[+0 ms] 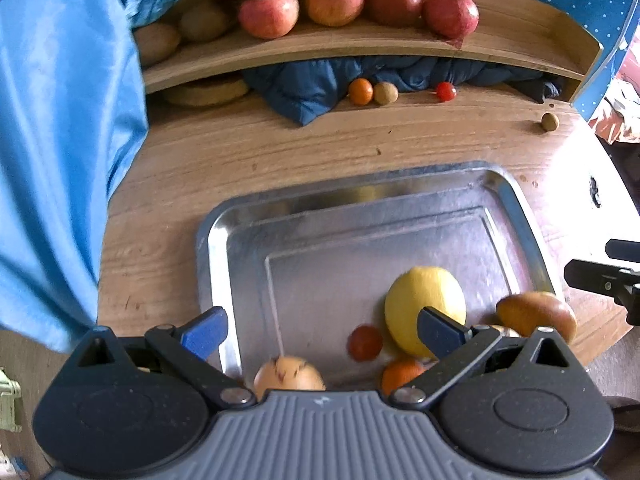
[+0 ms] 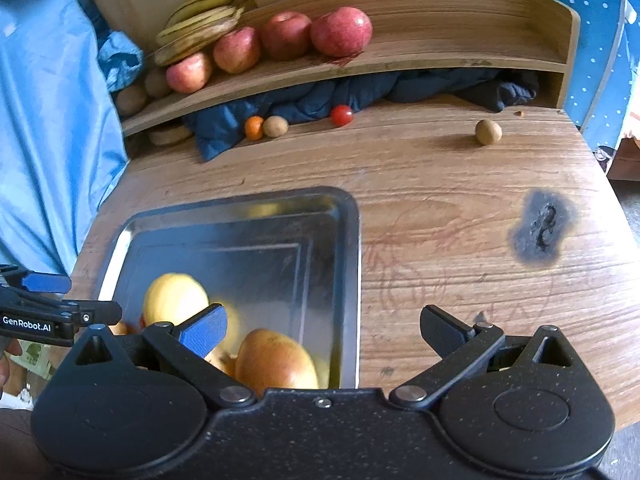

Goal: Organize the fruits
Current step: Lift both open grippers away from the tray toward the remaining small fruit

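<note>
- Blue-padded fingers (image 1: 205,330) of the left gripper (image 1: 322,330) stand spread and hold nothing above the tray's (image 1: 212,248) near edge.
- Right gripper (image 2: 322,330) likewise hangs spread and unladen over the tray's right rim, one finger above the fruit, the other above bare table (image 2: 460,208).
- Fruit already gathered crowds the tray's near end: a lemon (image 1: 424,304), a tomato (image 1: 364,343), an orange (image 1: 402,374), a speckled fruit (image 1: 288,372) and a brown-yellow one (image 1: 534,314) at the near right corner.
- Strays lie well apart at the table's far edge: a small orange (image 2: 254,127) touching a brown ball (image 2: 275,126), a cherry tomato (image 2: 342,115) against the dark cloth (image 2: 304,104), and a lone brown fruit (image 2: 488,132) toward the far right corner.
- Apples (image 2: 340,32) and bananas (image 2: 200,24) sit on the shelf (image 2: 440,56).
- Judged next: fetch a stray. The lone one suits the right gripper; approach from above, centre it between the pads, close gently since round fruit likely rolls, and set it in the tray's bare far half.
</note>
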### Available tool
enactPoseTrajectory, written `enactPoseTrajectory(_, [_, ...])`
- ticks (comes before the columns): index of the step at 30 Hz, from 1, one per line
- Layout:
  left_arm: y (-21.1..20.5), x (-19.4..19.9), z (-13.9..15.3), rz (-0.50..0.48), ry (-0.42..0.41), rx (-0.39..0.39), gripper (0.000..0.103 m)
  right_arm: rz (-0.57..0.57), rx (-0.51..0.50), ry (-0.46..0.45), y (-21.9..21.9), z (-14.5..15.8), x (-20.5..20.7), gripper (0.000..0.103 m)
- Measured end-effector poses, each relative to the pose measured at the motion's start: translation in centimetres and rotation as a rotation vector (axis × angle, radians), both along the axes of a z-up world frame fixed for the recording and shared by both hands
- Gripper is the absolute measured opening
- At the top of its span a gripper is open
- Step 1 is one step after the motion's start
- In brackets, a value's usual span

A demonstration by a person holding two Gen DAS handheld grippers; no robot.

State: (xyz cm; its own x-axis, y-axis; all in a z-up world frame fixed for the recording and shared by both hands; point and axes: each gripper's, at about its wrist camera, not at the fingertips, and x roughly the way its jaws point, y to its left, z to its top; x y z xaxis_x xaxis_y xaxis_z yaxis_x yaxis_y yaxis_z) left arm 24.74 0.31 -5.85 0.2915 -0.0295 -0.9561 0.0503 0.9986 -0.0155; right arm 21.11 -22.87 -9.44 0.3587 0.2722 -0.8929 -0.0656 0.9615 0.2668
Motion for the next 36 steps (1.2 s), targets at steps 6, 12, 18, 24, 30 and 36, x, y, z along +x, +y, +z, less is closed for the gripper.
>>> enactPoseTrajectory(6, [-0.3,2.0,-0.7,-0.028,-0.009,-0.008,0.102,-0.035,-0.016,0.004,-0.5,-0.3,1.1,0.102])
enactPoseTrajectory(12, [-1.4,4.0,-1.4,-0.078,-0.006,-0.014,0.102,-0.059,-0.03,0.018,-0.7,-0.8,2.1,0.102])
enactPoseTrajectory(18, [-1.9,5.4,-2.3,-0.108,0.01,-0.024,0.102,-0.087,-0.042,0.04,-0.8,-1.4,2.7,0.102])
enactPoseTrajectory(24, [-2.3,7.3,-3.0,-0.136,0.02,-0.038,0.102,-0.121,-0.05,0.061,-1.0,-2.0,3.3,0.102])
enactPoseTrajectory(30, [-2.7,9.0,-4.0,-0.161,0.028,-0.052,0.102,-0.137,-0.061,0.082,-0.9,-2.7,4.2,0.102])
enactPoseTrajectory(36, [-3.1,10.6,-5.0,-0.187,0.035,-0.074,0.102,-0.159,-0.08,0.102,-0.8,-3.2,4.9,0.102])
